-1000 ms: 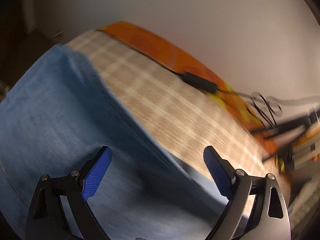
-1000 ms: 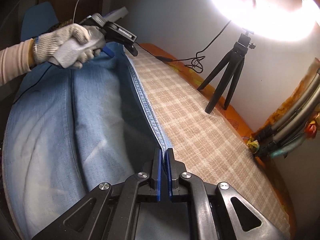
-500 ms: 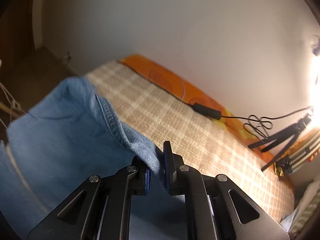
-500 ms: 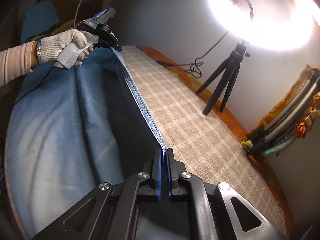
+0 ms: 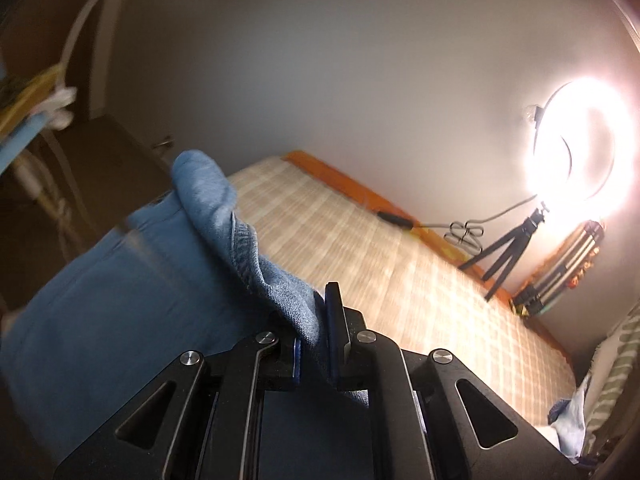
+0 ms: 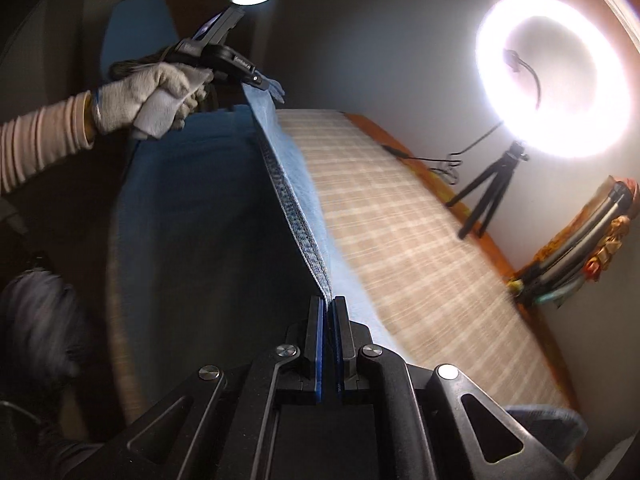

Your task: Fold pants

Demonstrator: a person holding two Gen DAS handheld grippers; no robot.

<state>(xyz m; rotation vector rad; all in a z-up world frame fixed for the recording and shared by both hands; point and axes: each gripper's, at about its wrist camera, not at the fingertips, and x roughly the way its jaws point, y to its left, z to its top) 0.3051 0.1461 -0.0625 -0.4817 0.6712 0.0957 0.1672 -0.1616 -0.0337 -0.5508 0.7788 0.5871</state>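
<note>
Blue denim pants (image 6: 192, 208) hang over the near side of a bed, their seamed edge (image 6: 296, 224) pulled taut and lifted off the checked cover. My right gripper (image 6: 330, 308) is shut on the near end of that edge. At the far end my left gripper (image 6: 260, 82), held by a gloved hand (image 6: 148, 96), is shut on the other end. In the left wrist view the left gripper (image 5: 318, 320) pinches a bunch of denim (image 5: 224, 216), which rises in a fold ahead of it.
The beige checked bed cover (image 6: 400, 232) lies bare to the right of the pants, with an orange edge along the wall. A lit ring light on a small black tripod (image 6: 488, 188) stands at the far side, its cable (image 5: 464, 232) beside it. A blue chair (image 6: 136, 36) is behind the hand.
My left gripper has closed on the denim and lifted it. Both grippers have risen and drawn the pants' edge up off the bed into a taut line.
</note>
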